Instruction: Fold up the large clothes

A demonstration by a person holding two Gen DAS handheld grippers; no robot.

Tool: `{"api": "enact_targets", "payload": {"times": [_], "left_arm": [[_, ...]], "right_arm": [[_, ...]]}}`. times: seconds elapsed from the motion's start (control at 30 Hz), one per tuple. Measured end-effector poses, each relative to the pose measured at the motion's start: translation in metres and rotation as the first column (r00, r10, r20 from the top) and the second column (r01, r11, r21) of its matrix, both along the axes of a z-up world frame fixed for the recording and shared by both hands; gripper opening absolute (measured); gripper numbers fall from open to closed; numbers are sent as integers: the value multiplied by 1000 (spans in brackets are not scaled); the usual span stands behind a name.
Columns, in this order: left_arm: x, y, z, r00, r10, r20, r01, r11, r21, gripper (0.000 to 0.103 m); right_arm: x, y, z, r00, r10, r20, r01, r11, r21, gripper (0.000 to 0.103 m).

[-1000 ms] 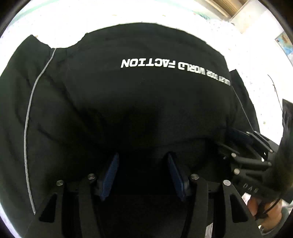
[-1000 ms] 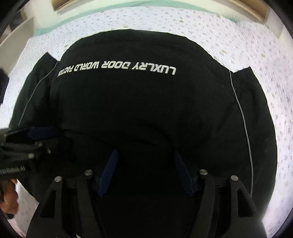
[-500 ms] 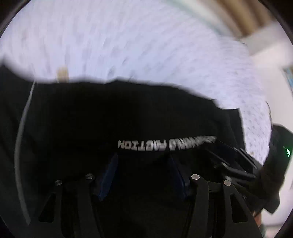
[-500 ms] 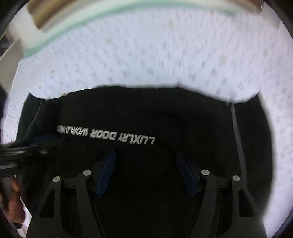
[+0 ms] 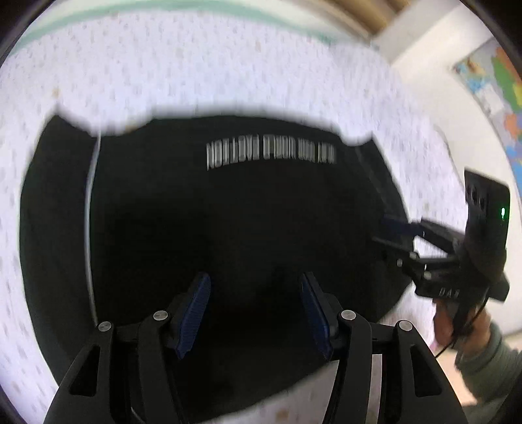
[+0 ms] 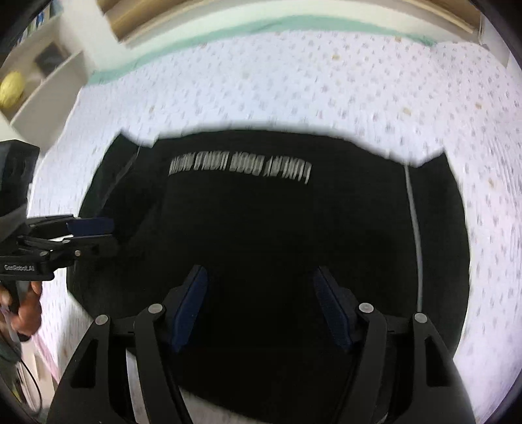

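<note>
A large black garment point(image 5: 228, 212) lies folded flat on the bed, with white lettering point(image 5: 270, 153) near its far edge and a thin white piping line point(image 5: 89, 212) down its left side. My left gripper point(image 5: 254, 283) hovers open over the garment's near part, nothing between its blue pads. In the right wrist view the same garment point(image 6: 277, 221) fills the middle, and my right gripper point(image 6: 259, 274) hangs open above it, also empty. The right gripper point(image 5: 391, 234) shows at the garment's right edge in the left wrist view. The left gripper point(image 6: 98, 233) shows at its left edge in the right wrist view.
A white spotted bed sheet point(image 6: 326, 81) surrounds the garment on all sides, with a green band point(image 6: 261, 26) at its far edge. A shelf unit point(image 6: 42, 81) holding a yellow object point(image 6: 11, 88) stands at the left. A colourful map point(image 5: 496, 75) hangs on the right wall.
Both grippers have lifted up and back from the garment, so the whole folded shape and more sheet are in view. The jaws stay apart and empty.
</note>
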State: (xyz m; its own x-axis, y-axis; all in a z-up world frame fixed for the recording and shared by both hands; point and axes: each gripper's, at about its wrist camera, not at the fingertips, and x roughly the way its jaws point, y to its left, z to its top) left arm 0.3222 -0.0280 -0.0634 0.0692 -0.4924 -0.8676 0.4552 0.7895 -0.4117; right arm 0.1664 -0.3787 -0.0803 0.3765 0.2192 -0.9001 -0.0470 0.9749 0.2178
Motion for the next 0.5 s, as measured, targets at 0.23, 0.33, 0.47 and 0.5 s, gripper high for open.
{"api": "enact_targets", "payload": {"times": [0.23, 0.33, 0.47, 0.5], "left_arm": [[-7, 5, -55, 992, 106, -71, -106, 994, 5, 58], [-14, 6, -38, 995, 91, -38, -91, 996, 12, 58], [-29, 21, -9, 992, 125, -13, -125, 992, -32, 58], [-30, 30, -4, 991, 133, -3, -133, 990, -43, 58]], "right_arm": [[3, 7, -45, 995, -53, -88, 46, 996, -74, 81], [0, 0, -32, 992, -81, -93, 77, 996, -43, 82], [-17, -23, -7, 988, -141, -61, 142, 990, 15, 82], [-23, -27, 2, 987, -156, -38, 157, 988, 14, 82]]}}
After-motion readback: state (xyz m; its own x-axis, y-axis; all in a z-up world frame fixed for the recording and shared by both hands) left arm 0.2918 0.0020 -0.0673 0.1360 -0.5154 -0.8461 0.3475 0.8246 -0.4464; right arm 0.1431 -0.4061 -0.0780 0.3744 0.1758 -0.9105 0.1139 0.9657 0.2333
